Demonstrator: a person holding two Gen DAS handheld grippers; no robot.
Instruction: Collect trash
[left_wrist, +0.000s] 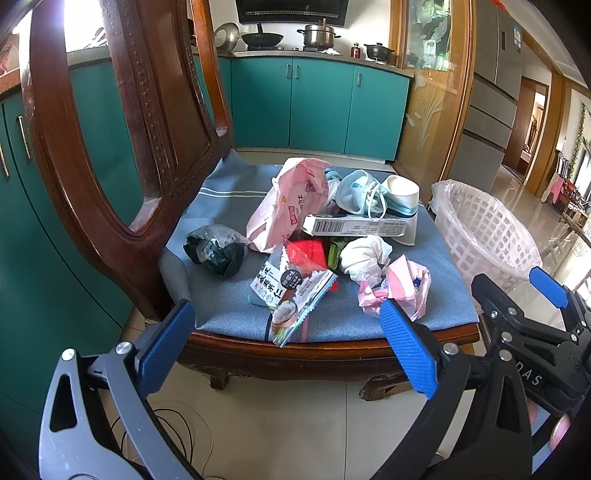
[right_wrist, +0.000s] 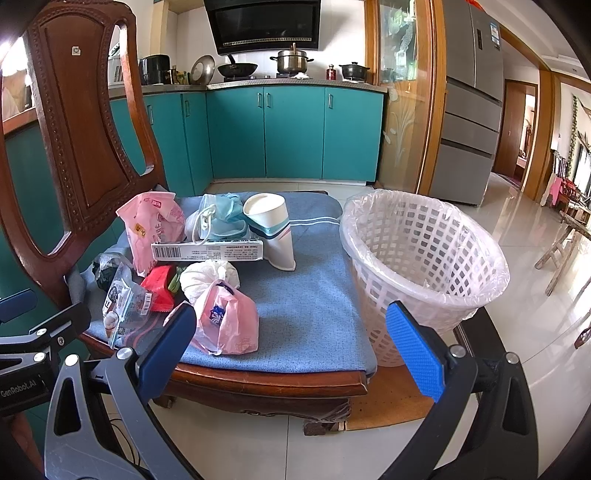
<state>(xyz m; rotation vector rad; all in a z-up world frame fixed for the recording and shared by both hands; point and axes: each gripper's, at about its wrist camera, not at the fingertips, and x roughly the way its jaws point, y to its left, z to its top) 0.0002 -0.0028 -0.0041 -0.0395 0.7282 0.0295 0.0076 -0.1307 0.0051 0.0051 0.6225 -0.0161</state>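
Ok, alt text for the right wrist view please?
The open right gripper faces a pile of trash on a chair's blue cushion. A lined white basket stands right of the cushion; teal cabinets behind.

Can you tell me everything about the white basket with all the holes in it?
The white plastic lattice basket is round, with square holes all over its wall. A thin clear plastic bag lines it and folds over the rim. It stands upright beside the blue cushion of the wooden chair, right next to the cushion's edge. What shows of its inside looks empty. Neither open gripper touches it.
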